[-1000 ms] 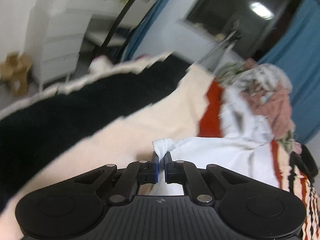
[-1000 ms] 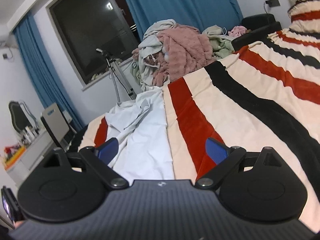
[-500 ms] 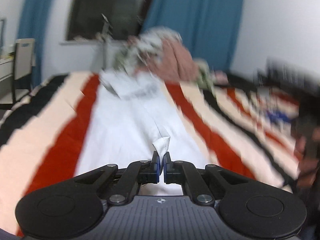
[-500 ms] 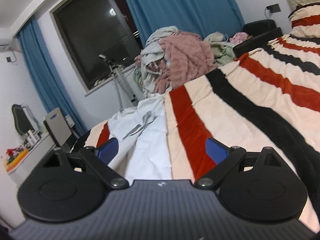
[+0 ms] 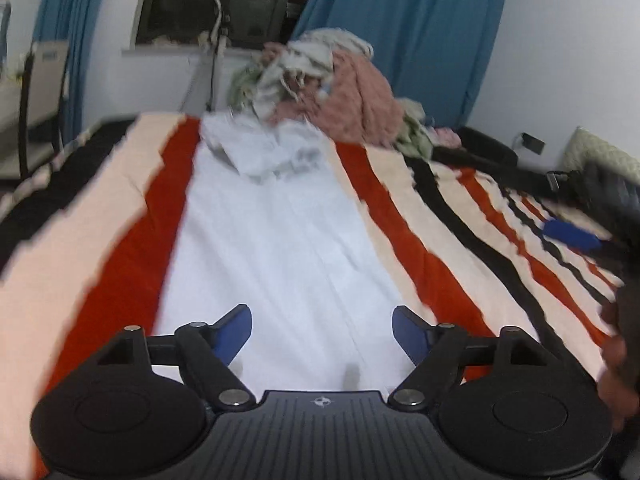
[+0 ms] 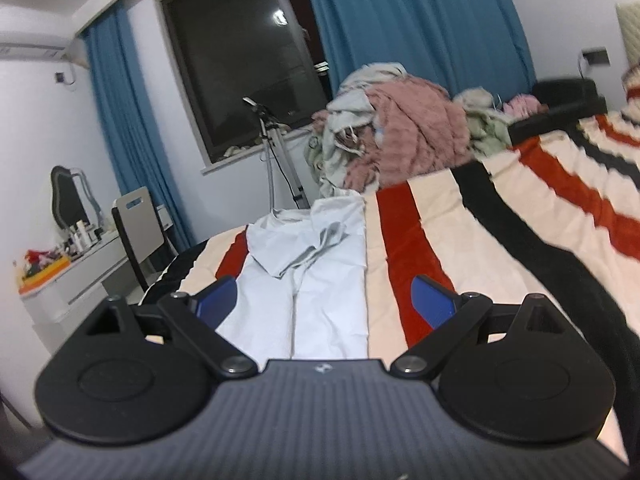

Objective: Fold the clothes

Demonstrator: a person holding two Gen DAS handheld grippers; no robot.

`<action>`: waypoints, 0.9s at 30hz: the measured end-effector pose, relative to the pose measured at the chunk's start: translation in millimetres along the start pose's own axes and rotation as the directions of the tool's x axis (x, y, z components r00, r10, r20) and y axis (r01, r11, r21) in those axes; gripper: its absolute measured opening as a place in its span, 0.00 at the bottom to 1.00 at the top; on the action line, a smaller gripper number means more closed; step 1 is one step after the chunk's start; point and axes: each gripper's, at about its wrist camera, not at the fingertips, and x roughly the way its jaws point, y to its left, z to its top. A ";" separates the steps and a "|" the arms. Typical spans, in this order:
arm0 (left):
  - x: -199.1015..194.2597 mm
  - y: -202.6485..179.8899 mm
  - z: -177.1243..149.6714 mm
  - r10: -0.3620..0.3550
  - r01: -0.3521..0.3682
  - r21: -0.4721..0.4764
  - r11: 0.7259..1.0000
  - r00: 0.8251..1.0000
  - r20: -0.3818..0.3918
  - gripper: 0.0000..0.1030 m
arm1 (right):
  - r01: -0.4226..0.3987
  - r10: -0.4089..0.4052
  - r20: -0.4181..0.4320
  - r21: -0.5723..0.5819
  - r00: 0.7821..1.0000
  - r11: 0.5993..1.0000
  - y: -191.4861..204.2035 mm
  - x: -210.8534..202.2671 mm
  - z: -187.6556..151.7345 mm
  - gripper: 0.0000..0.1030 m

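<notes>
Left gripper (image 5: 322,322) and right gripper (image 6: 326,300) — both spread wide, empty; one white garment (image 5: 276,248), seemingly trousers, on striped blanket (image 5: 96,216)

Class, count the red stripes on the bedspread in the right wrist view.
4 visible: one left of the white garment at, one beside it at, one further right, one far right. Others may be hidden.

The white trousers (image 5: 280,248) lie stretched lengthwise along the striped bedspread (image 5: 112,240), legs side by side and mostly flat, with the far end bunched and rumpled just before a heap of unfolded clothes (image 6: 392,140).
</notes>
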 end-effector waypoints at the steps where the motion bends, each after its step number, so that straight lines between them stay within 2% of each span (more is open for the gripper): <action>1: 2.6 1.5 9.9 0.019 -0.019 0.022 1.000 1.000 0.019 0.81 | -0.003 0.003 0.005 -0.015 1.000 1.000 2.6 -0.7 -0.7 0.92; 5: 15.1 11.6 34.9 0.056 -0.069 0.098 0.993 0.990 0.129 0.84 | -0.008 0.008 0.002 -0.057 1.000 0.998 11.4 1.5 -4.1 0.92; 11: 34.9 47.2 35.6 0.038 -0.038 -0.006 0.999 0.996 0.081 0.84 | -0.001 -0.001 -0.019 -0.099 1.000 0.995 21.0 10.0 -12.2 0.92; 14: 33.6 52.9 56.9 0.047 -0.051 0.030 0.998 0.989 0.138 0.88 | 0.008 -0.005 0.053 -0.062 0.999 0.998 23.1 4.7 -10.4 0.92; 17: 36.8 57.9 74.4 0.053 -0.062 0.050 0.997 0.984 0.172 0.89 | -0.018 0.022 0.099 -0.042 0.995 0.999 30.1 15.5 2.1 0.92; 19: 38.1 68.6 75.9 0.041 -0.042 -0.001 0.999 0.983 0.179 0.89 | -0.066 0.072 0.071 -0.084 0.995 0.994 38.9 46.6 11.8 0.92; 21: 38.0 83.5 71.5 -0.012 0.021 -0.041 0.999 0.979 0.203 0.89 | -0.115 0.121 0.042 -0.124 0.992 0.986 47.8 77.8 21.6 0.92; 26: 50.3 115.0 59.6 0.034 -0.010 -0.105 0.994 0.973 0.229 0.89 | -0.239 0.236 -0.040 -0.210 0.971 0.948 67.0 170.7 41.3 0.92; 27: 54.4 121.4 59.0 0.046 -0.018 -0.124 0.992 0.972 0.230 0.89 | -0.255 0.248 -0.061 -0.263 0.967 0.930 73.6 194.6 40.3 0.92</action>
